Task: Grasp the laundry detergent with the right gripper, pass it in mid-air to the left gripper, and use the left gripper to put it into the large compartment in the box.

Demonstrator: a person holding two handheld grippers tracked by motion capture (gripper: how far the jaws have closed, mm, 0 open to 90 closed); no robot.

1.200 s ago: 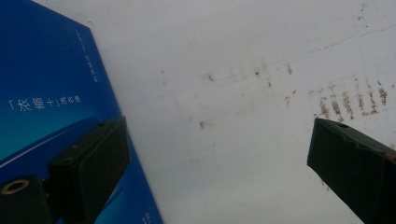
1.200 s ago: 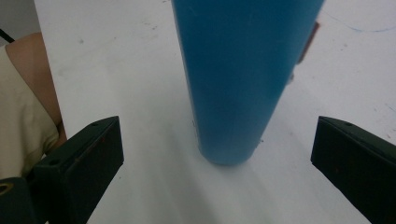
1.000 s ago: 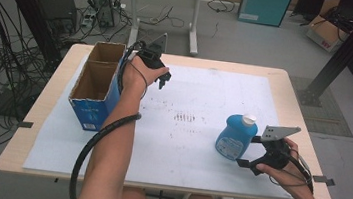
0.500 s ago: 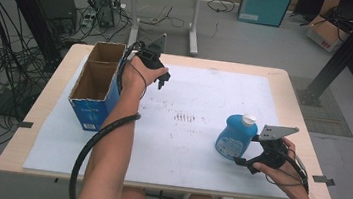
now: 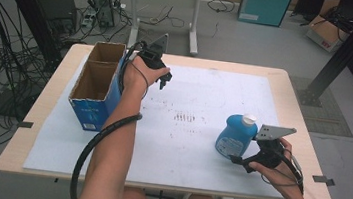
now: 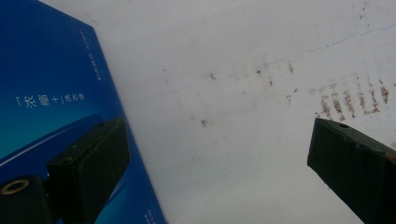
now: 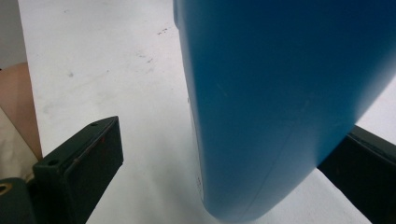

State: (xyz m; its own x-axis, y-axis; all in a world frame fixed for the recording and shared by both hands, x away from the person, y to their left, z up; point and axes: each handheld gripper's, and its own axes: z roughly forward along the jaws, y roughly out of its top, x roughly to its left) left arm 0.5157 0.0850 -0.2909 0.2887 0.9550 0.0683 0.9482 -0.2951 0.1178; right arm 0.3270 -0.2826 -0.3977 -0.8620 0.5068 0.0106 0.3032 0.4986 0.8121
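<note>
A blue plastic bottle (image 5: 233, 137) with a white cap stands upright at the right of the white mat. My right gripper (image 5: 238, 160) sits at its near side, low by the base. In the right gripper view the bottle (image 7: 289, 93) stands between the open jaws of that gripper (image 7: 224, 158); the left jaw is apart from it and the right jaw is partly hidden behind it. My left gripper (image 5: 163, 79) hovers open next to the blue cardboard box (image 5: 94, 84). The left gripper view has the box wall (image 6: 51, 93) behind the left jaw, with nothing between the jaws.
The open-topped box has two compartments and stands at the table's left side. The white mat (image 5: 194, 147) carries a smudged printed patch (image 5: 185, 116) at its middle. Bare wooden table rim (image 5: 318, 161) borders the mat. A desk, cables and boxes lie on the floor beyond.
My right gripper has edged left and closer, bringing its jaws around the bottle's base. The bottle, the box and my left hand have stayed put.
</note>
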